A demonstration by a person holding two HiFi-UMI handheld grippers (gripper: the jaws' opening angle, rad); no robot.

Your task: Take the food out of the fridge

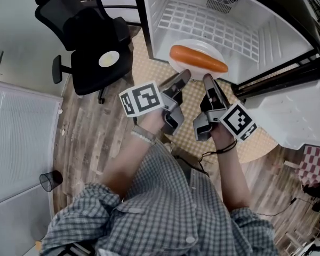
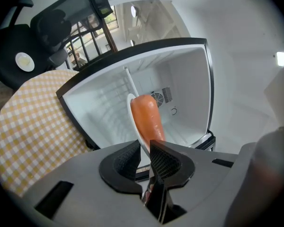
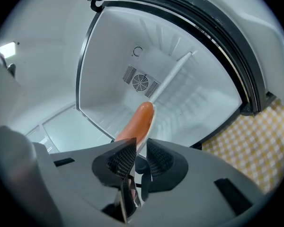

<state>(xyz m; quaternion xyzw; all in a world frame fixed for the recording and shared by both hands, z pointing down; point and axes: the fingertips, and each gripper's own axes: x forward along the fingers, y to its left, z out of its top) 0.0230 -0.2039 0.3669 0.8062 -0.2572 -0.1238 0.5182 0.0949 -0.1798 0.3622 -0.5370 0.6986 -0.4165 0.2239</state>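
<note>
plate (image 1: 194, 45), white: bears one carrot (image 1: 198, 58) lying flat; sits at the mouth of the open fridge (image 1: 202, 15). left gripper (image 1: 182, 78): clamped on plate's near rim. right gripper (image 1: 208, 80): clamped on same rim, just beside left.

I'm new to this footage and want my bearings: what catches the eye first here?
A long orange food item lies on a white plate at the mouth of the open fridge. The left gripper and right gripper each clamp the plate's near rim. A black office chair stands to the left.
</note>
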